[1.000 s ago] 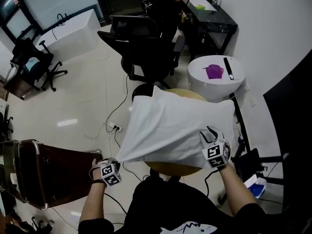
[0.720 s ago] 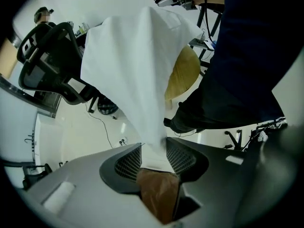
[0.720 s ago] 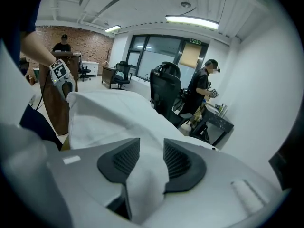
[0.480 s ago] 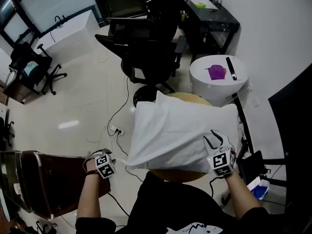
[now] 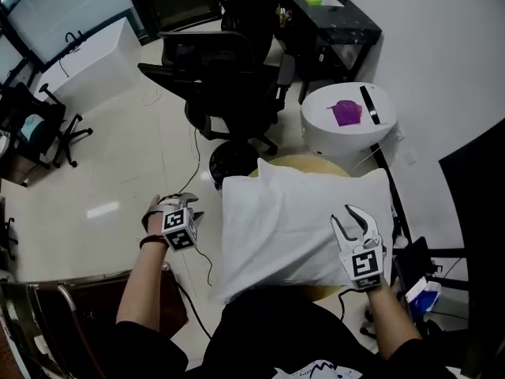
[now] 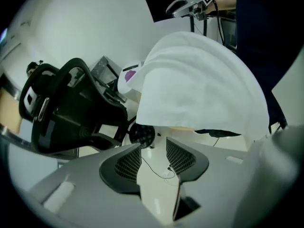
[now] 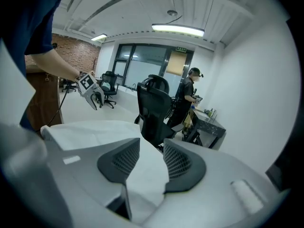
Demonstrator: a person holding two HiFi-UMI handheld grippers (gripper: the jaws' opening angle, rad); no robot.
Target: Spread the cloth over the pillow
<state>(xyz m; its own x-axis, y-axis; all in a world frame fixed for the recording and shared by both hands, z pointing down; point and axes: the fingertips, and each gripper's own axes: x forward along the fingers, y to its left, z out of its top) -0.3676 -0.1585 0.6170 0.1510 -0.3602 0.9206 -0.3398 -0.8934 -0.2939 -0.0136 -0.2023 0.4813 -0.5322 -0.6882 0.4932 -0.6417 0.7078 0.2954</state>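
Both hand-held grippers stand open, with the white cloth draped over the pillow on the round desk.

The left hand-held gripper (image 5: pixel 189 208) has just been opening its jaws; they stand apart with nothing between them, and only the floor and a thin cable (image 6: pixel 156 167) show through the gap. It hangs over the floor, clear of the cloth's left edge. The right hand-held gripper (image 5: pixel 353 221) also has its jaws apart, above the near right part of the cloth (image 5: pixel 296 219); white fabric shows in the gap, but the pads do not press on it. The cloth covers the pillow from sight, and its near left corner hangs off the round desk (image 5: pixel 312 163). Beyond stand a white side table (image 5: pixel 347 140) and a black office chair (image 5: pixel 225 77).
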